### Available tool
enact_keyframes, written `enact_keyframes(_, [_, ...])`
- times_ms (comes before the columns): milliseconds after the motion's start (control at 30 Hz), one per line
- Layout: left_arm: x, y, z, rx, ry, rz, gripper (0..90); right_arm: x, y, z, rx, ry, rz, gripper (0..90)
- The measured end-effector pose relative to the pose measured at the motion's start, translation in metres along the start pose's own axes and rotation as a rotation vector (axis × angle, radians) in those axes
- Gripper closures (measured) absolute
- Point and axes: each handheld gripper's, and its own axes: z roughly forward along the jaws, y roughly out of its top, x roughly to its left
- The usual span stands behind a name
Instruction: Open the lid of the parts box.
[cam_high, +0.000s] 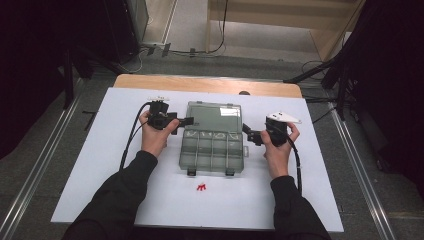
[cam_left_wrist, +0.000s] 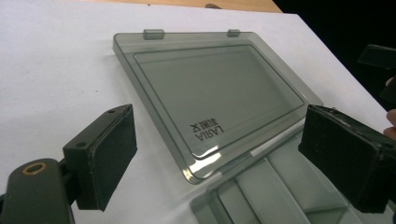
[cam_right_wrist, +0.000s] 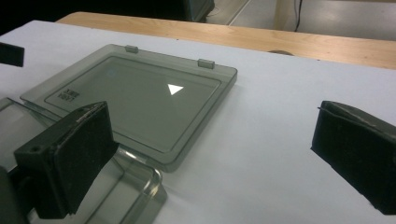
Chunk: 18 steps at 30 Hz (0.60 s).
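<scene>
— From above, what's on the worktop (cam_high: 125, 165)?

— A smoky clear organiser box (cam_high: 212, 147) sits mid-sheet, its lid (cam_high: 215, 116) thrown back flat on the far side. The left tongs (cam_high: 187, 120) hang at the lid's left edge, the right tongs (cam_high: 248, 133) at the box's right side. Both look parted, gripping nothing. A small red piece (cam_high: 201, 188) lies near the box's front latches.

— And the left gripper view?

— Left tongs (cam_left_wrist: 243, 158) wide apart, pads bare. Between them lies the lid's (cam_left_wrist: 210, 93) near corner with its printed mark, and part of the tray's dividers (cam_left_wrist: 280, 186) below.

— The right gripper view?

— Right tongs (cam_right_wrist: 210, 158) stand equally wide, holding nothing. The lid (cam_right_wrist: 140, 98) lies flat on the white sheet, with a rounded corner of the tray (cam_right_wrist: 144, 186) beside the left pad.
</scene>
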Motion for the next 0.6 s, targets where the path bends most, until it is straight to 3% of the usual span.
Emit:
enact_keyframes(67, [-0.003, -0.002, -0.003, -0.002, -0.037, 0.002, 5.7, 0.000, -0.003, -0.005, -0.008, -0.003, -0.003, 0.0])
enact_keyframes(133, [-0.005, -0.002, -0.003, 0.000, -0.046, 0.016, 0.2, -0.001, -0.006, -0.011, -0.018, -0.007, 0.001, 0.0])
enact_keyframes(333, [-0.017, -0.005, -0.008, 0.019, -0.081, 0.056, 0.0, 0.000, -0.015, -0.027, -0.041, -0.004, 0.008, 0.0])
enact_keyframes(600, [-0.024, -0.011, -0.015, 0.048, -0.055, 0.074, 0.0, 0.003, -0.028, -0.055, -0.058, 0.006, -0.011, 0.0])
